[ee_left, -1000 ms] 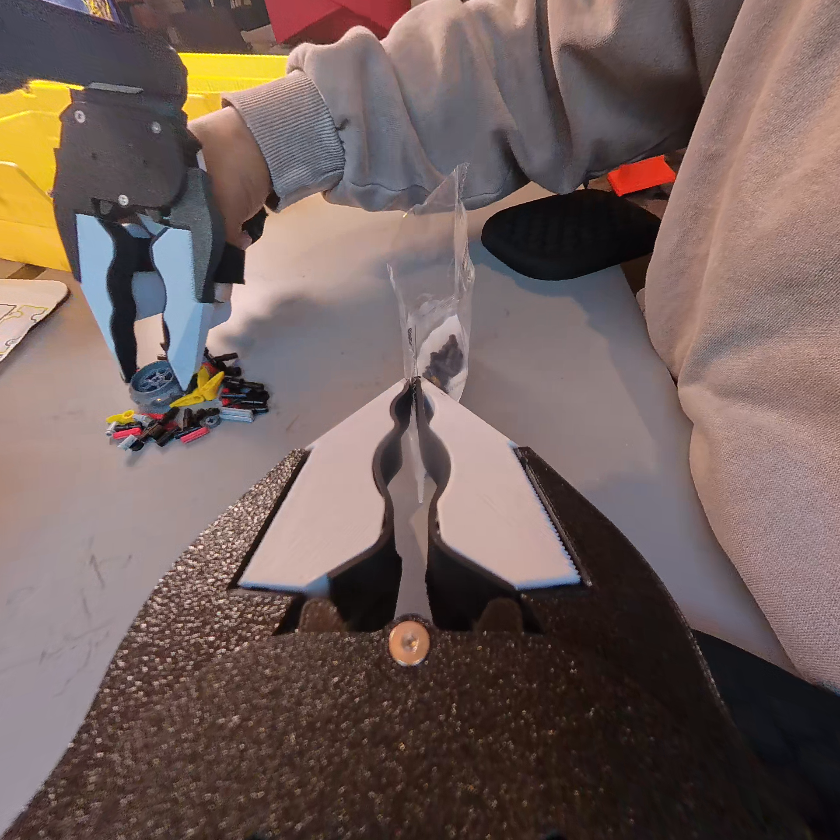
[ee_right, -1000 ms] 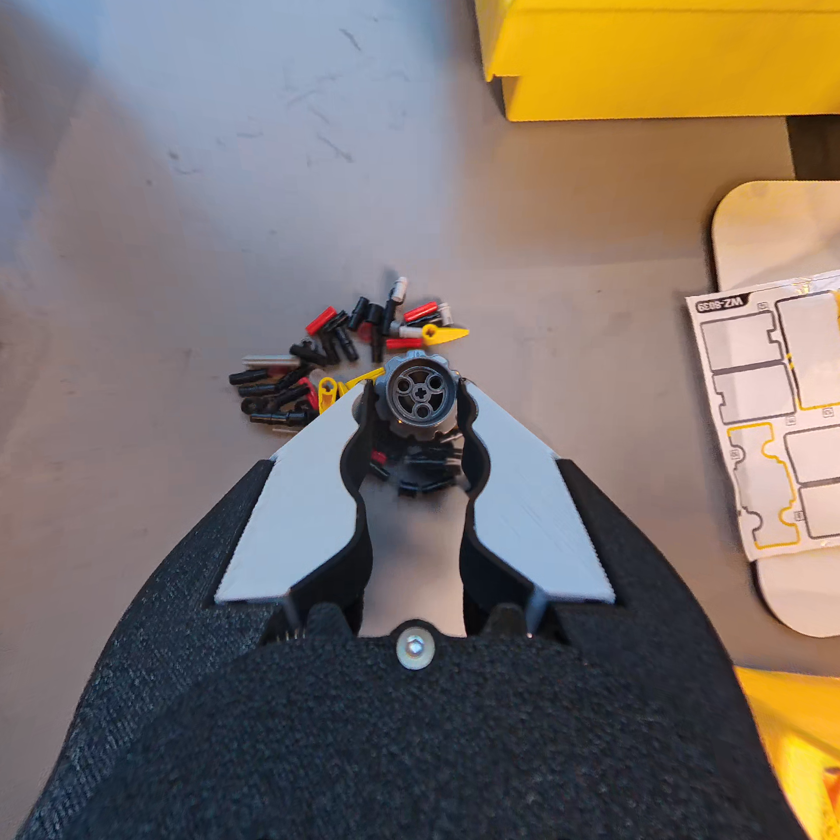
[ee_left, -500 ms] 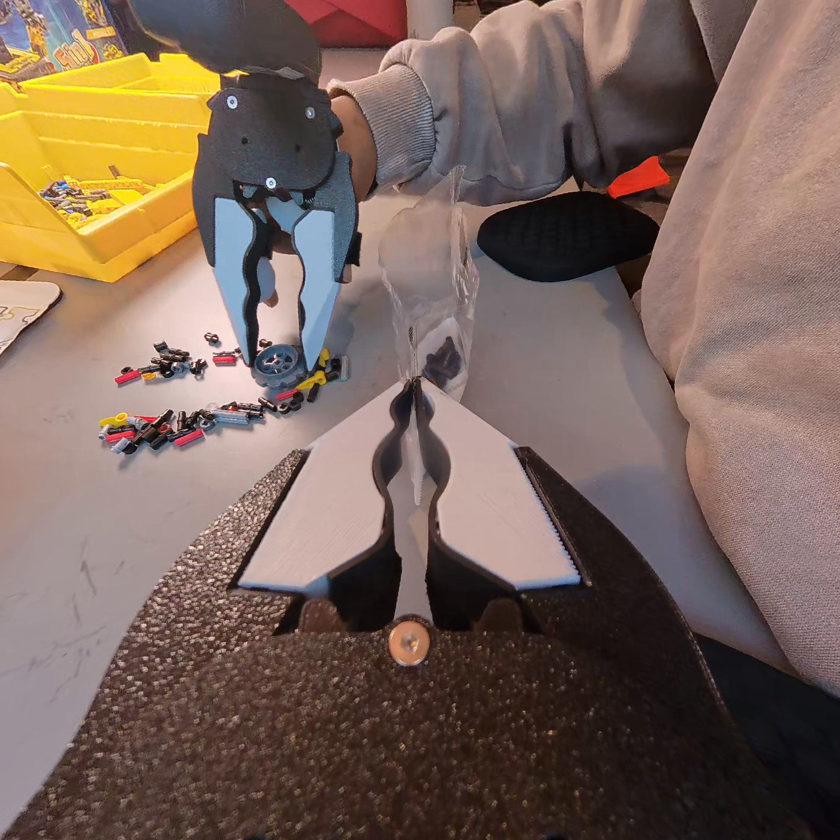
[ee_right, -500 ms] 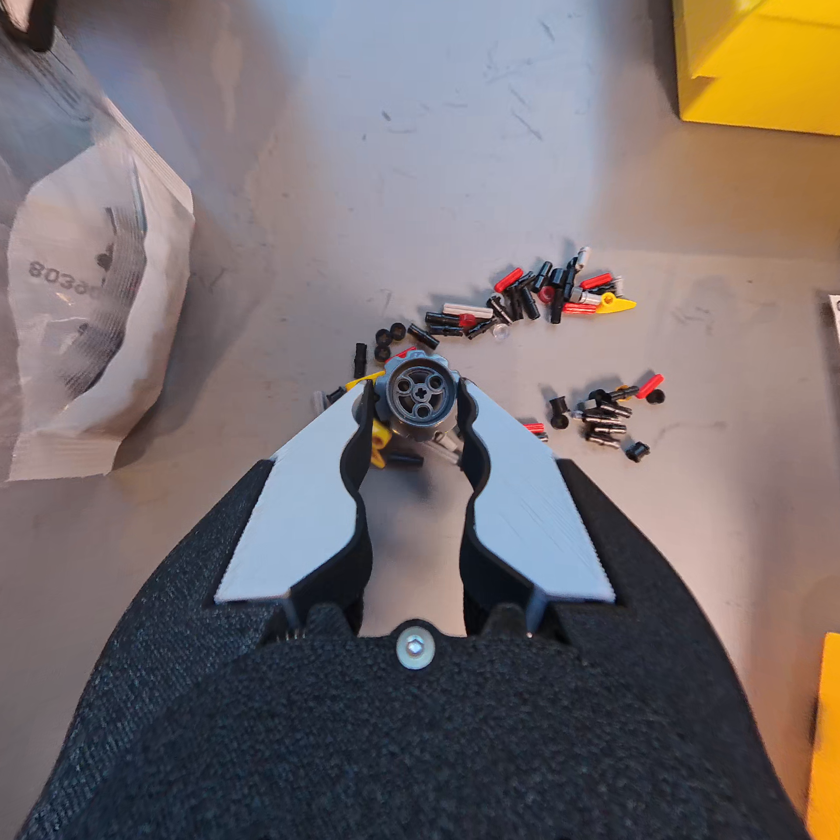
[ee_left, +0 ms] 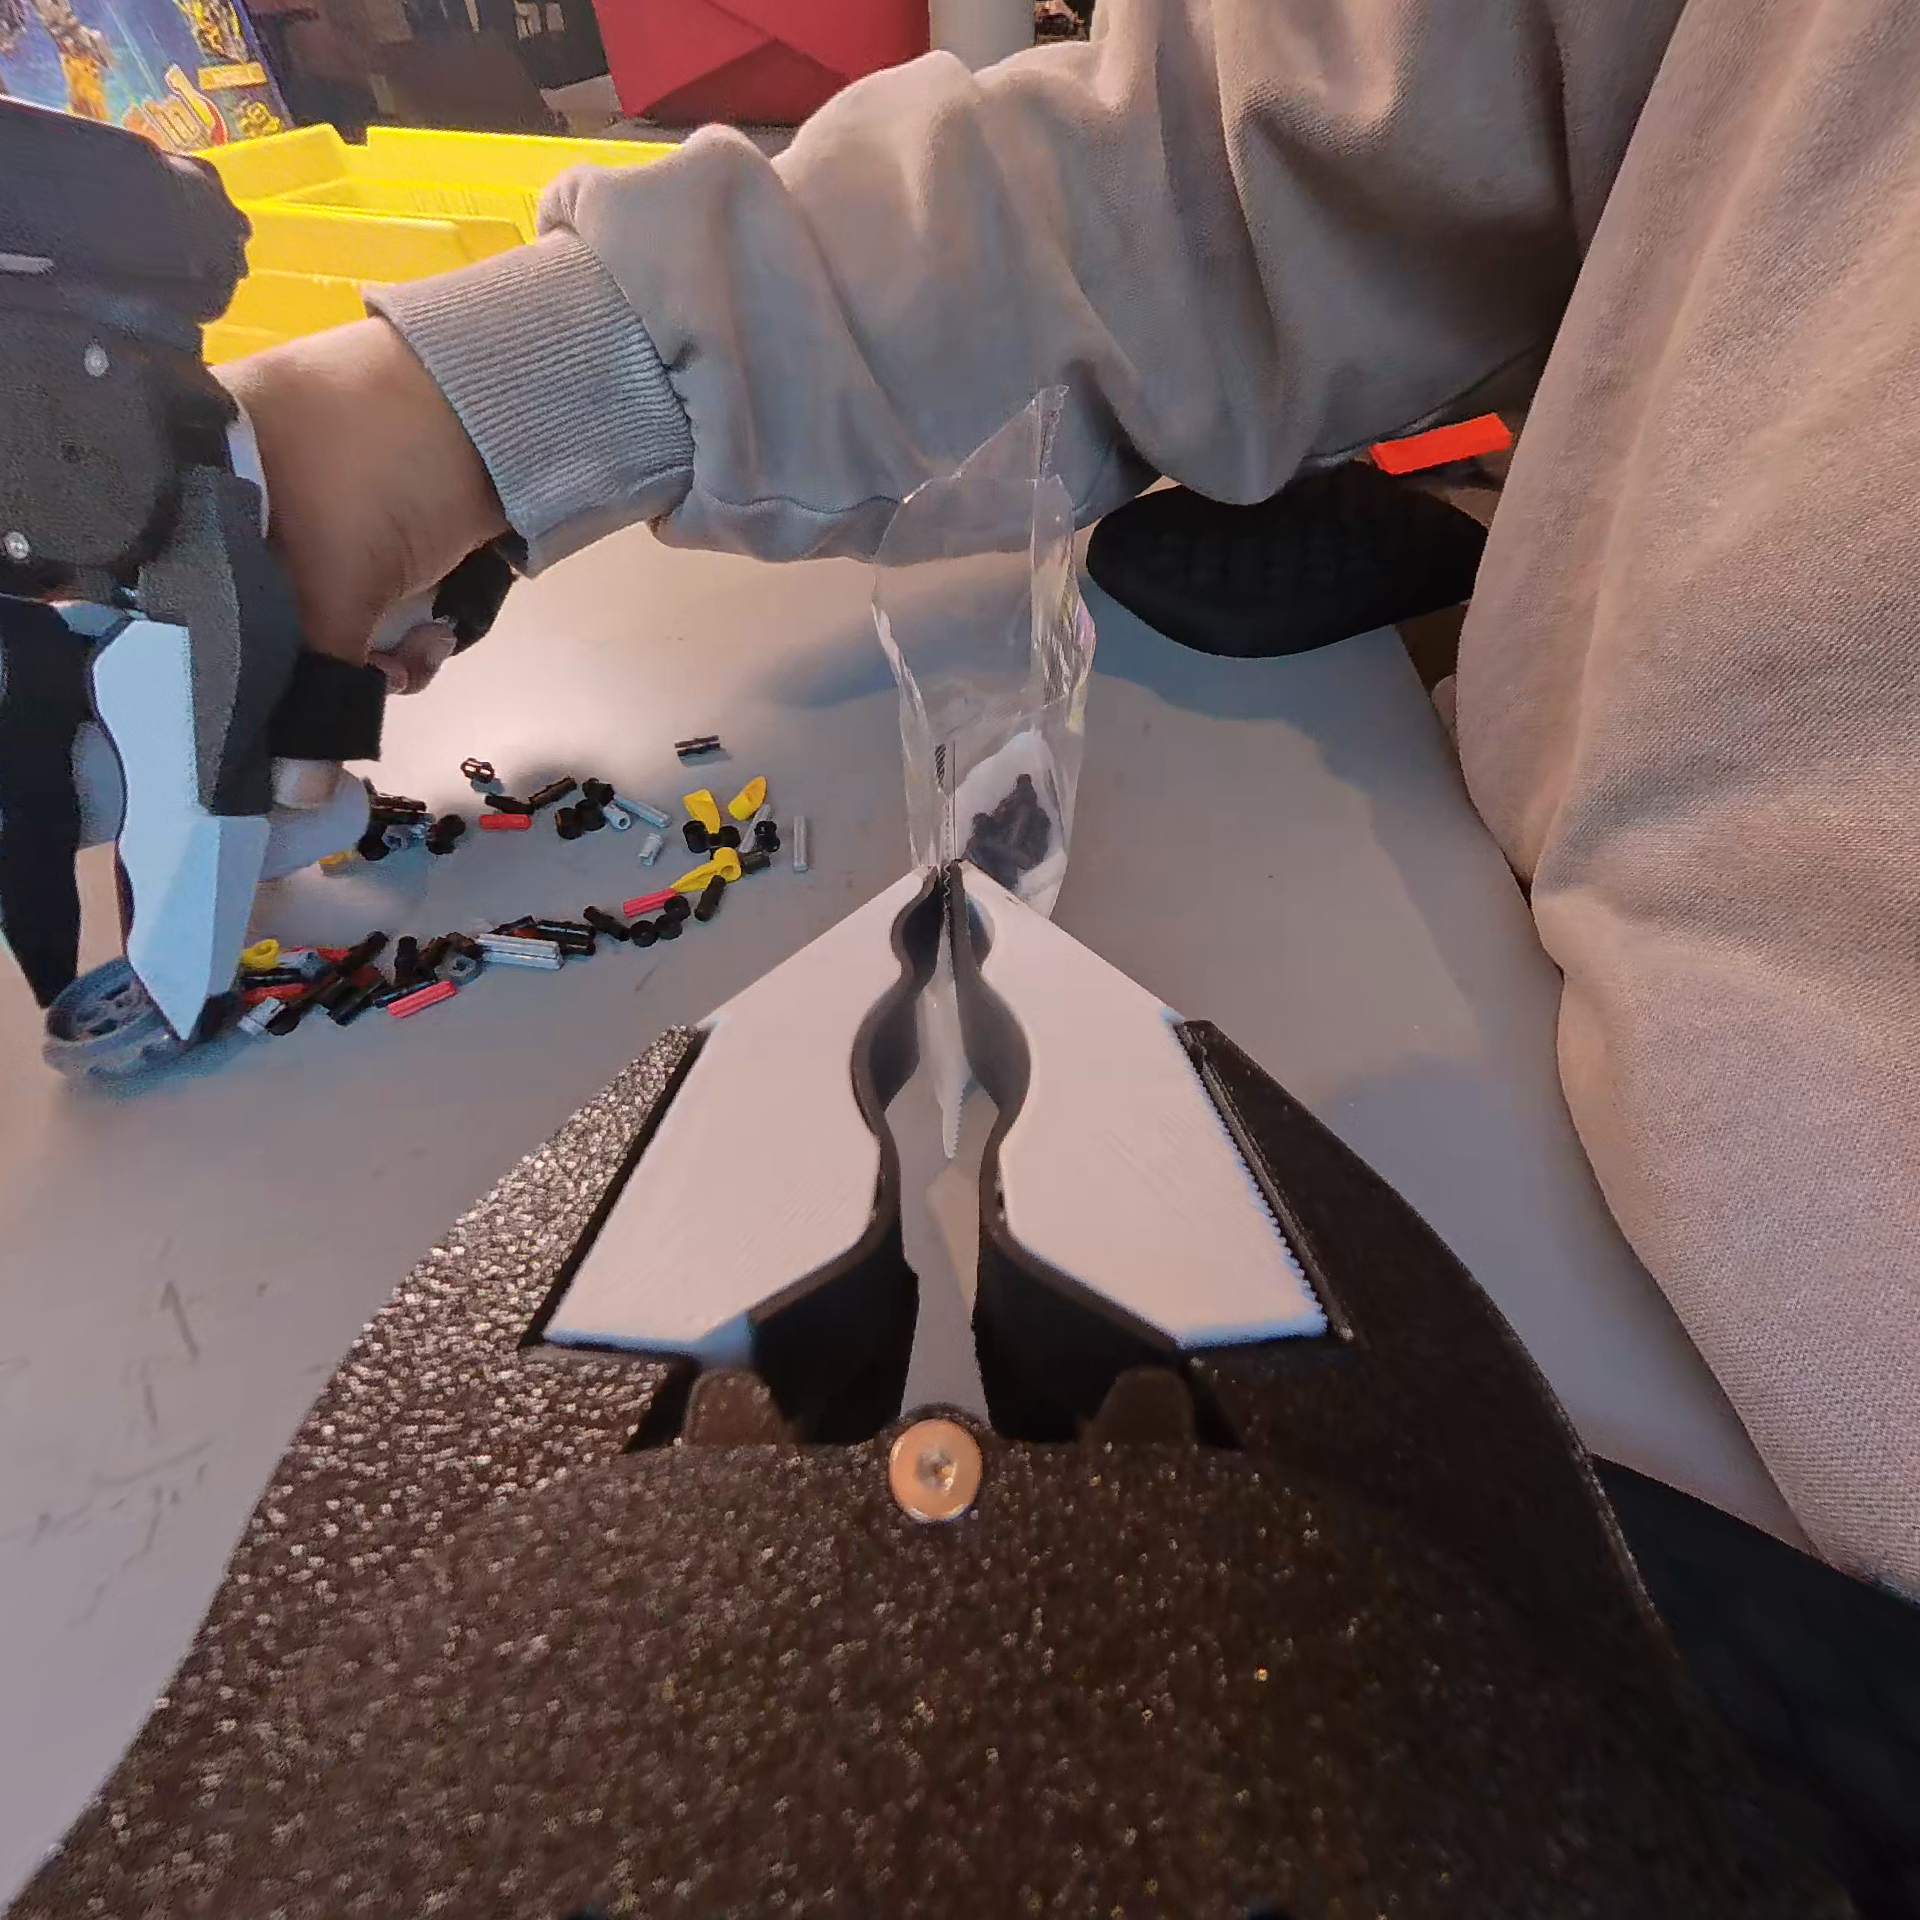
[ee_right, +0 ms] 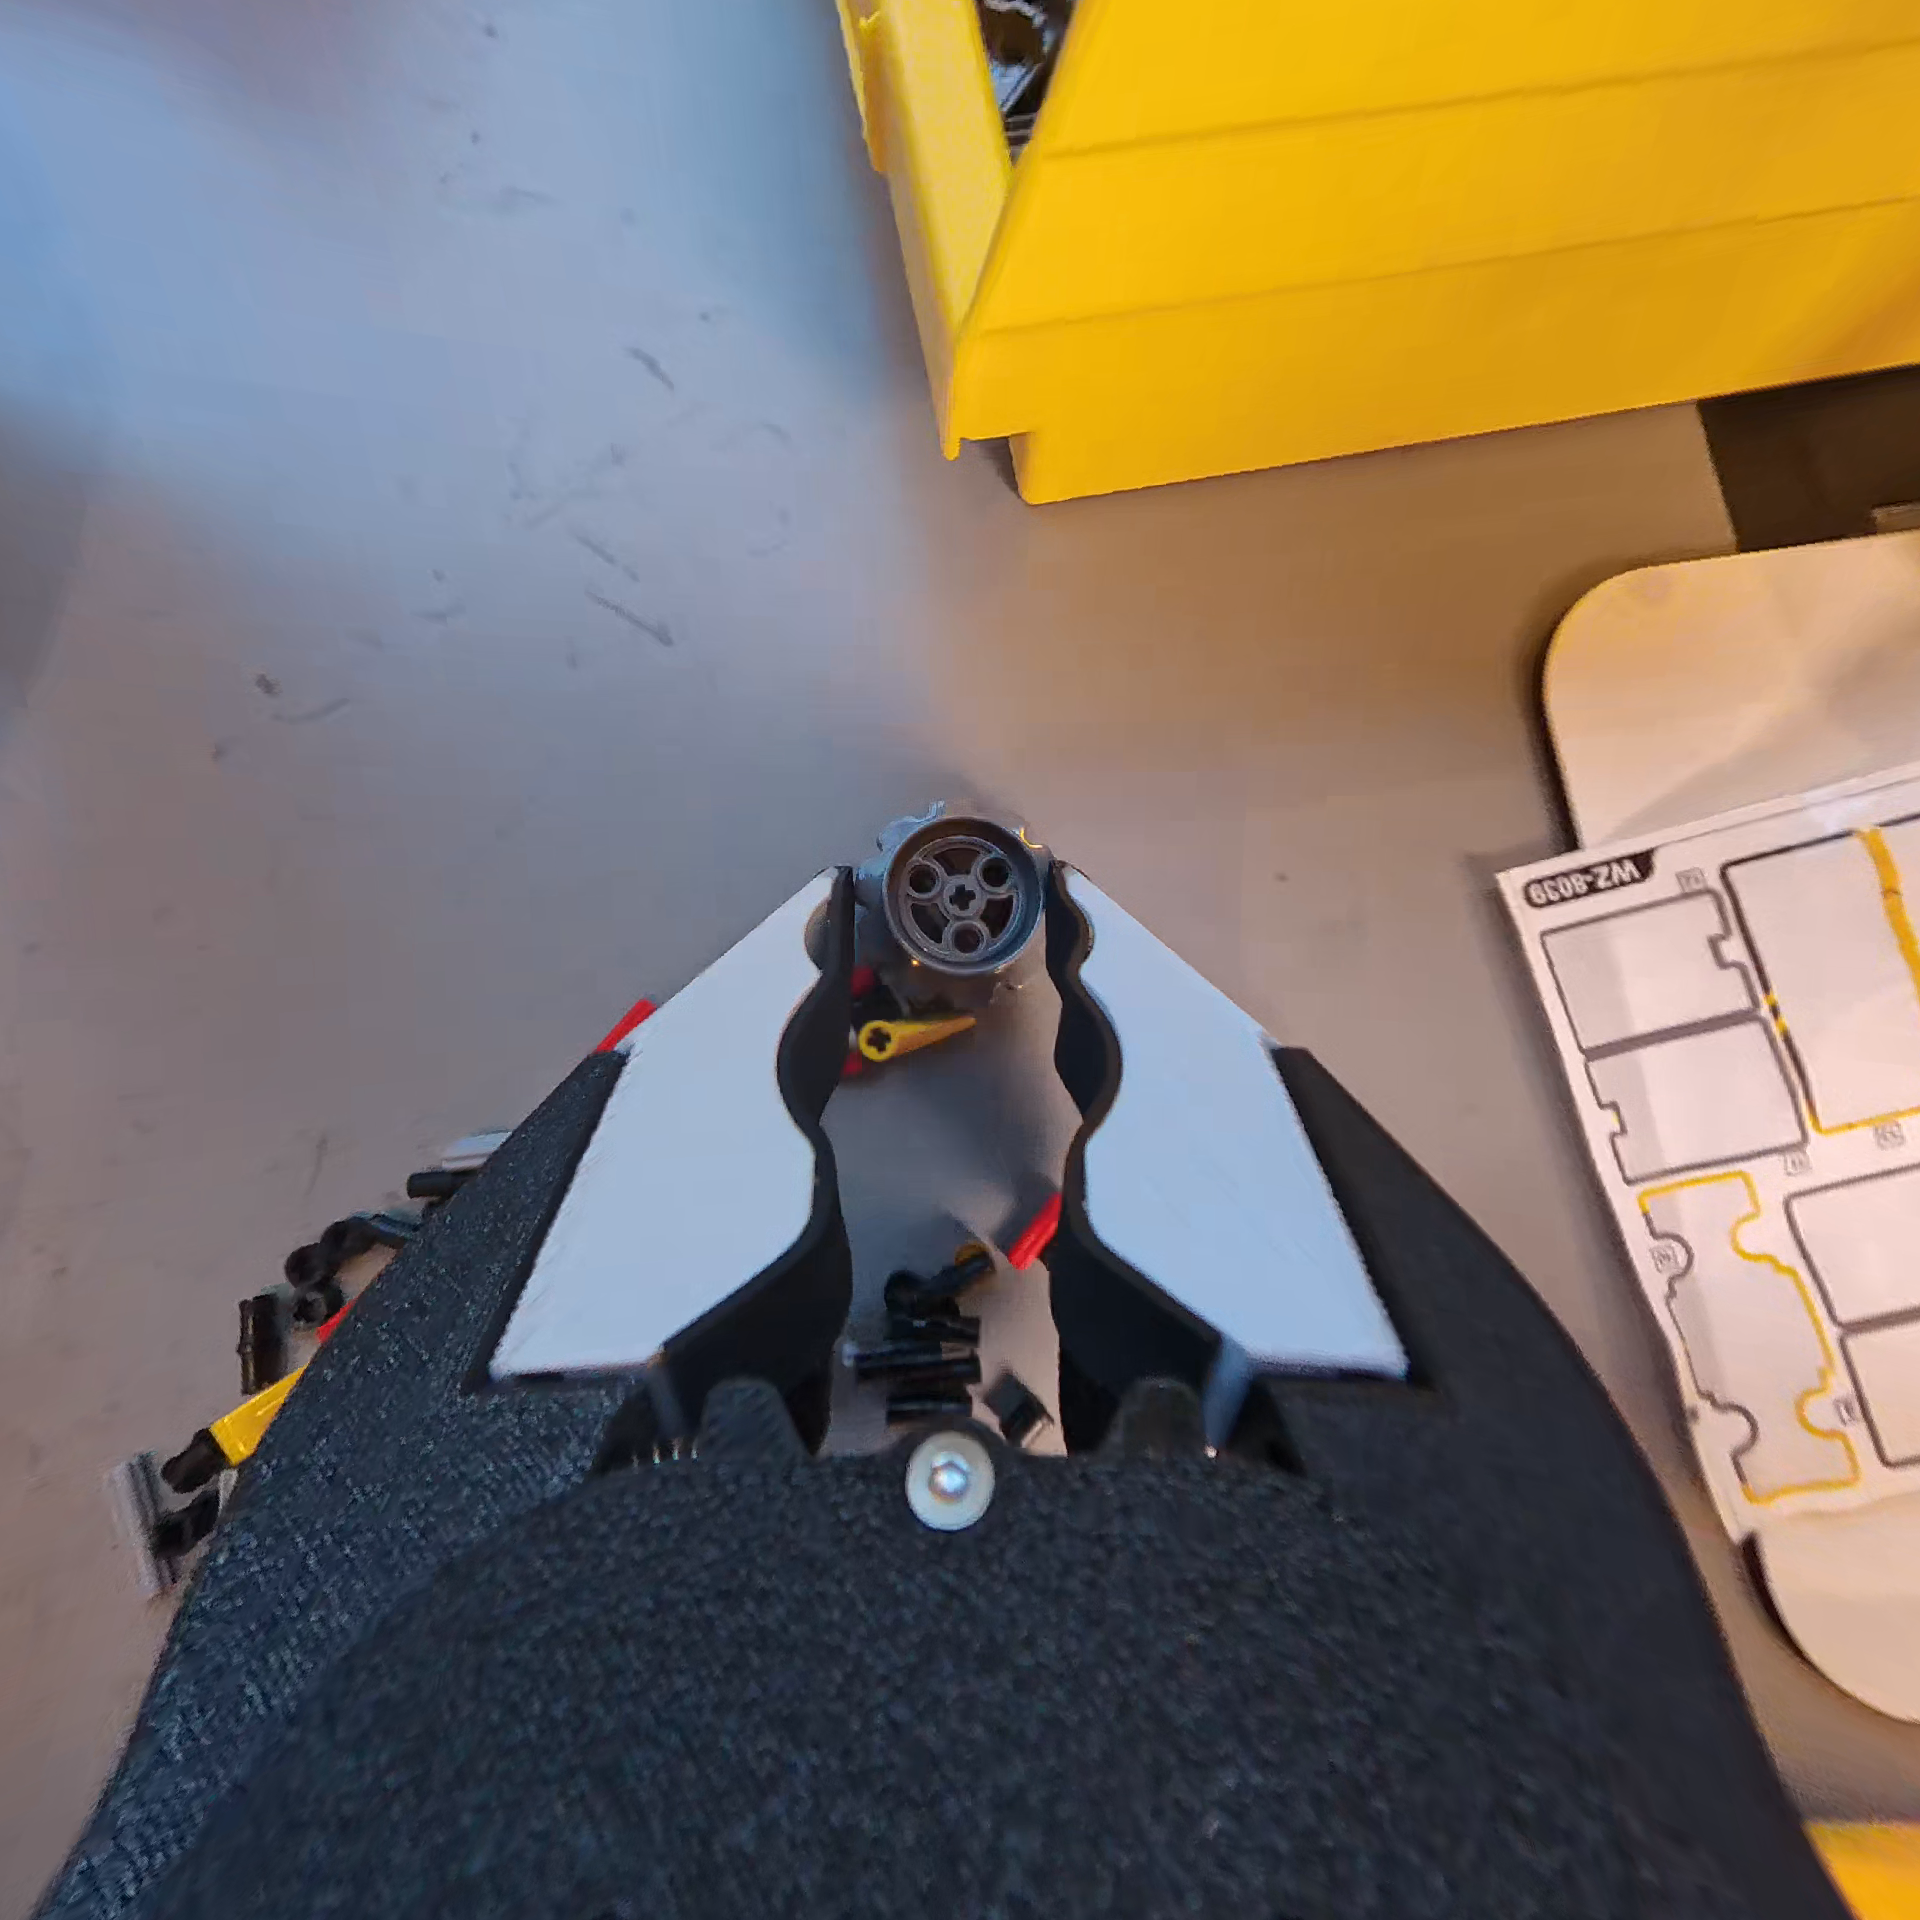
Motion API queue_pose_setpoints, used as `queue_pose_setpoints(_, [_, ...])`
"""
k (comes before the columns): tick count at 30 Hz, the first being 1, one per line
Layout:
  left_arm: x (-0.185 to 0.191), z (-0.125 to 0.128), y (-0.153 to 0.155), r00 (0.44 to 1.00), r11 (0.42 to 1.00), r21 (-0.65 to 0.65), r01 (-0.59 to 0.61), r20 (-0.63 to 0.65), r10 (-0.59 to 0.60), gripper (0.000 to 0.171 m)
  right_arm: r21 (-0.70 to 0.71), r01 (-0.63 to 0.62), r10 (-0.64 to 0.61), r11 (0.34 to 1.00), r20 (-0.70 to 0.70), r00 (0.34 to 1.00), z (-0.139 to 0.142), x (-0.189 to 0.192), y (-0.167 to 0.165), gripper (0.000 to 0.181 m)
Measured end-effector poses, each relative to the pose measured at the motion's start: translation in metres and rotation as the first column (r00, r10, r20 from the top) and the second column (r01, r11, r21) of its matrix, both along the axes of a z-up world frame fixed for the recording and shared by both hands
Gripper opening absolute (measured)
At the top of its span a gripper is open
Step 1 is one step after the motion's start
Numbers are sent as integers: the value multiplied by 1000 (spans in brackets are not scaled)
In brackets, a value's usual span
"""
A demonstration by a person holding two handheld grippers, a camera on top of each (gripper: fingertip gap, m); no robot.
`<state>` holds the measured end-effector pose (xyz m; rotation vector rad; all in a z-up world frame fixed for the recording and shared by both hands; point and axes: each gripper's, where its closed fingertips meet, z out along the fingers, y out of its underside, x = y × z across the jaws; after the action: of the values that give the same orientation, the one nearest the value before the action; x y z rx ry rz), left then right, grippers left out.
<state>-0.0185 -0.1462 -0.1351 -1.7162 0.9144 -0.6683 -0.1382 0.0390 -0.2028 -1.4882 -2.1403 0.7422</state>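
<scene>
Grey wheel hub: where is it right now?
The grey wheel hub sits between the right gripper jaws at their tips, low over the grey table. Loose small parts trail beside it, and the yellow bin lies ahead to the right.

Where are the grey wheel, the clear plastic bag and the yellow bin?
Grey round plastic wheel (ee_right: 961, 899): right wrist view, its hub face.
Clear plastic bag (ee_left: 987, 665): left wrist view, its middle.
Yellow plastic bin (ee_right: 1455, 291): right wrist view, its side wall.
</scene>
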Motion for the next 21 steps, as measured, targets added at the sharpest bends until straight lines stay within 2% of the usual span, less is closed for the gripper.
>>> queue_pose_setpoints(11, [1, 0, -2, 1000, 1000, 0, 13, 1, -13, 0, 128, -251, 250, 960, 19, 968, 0, 34, -44, 36])
queue_pose_setpoints(21, [3, -1, -2, 1000, 1000, -4, 17, 3, -17, 0, 159, -490, 491, 857, 35, 870, 0, 87, -86, 36])
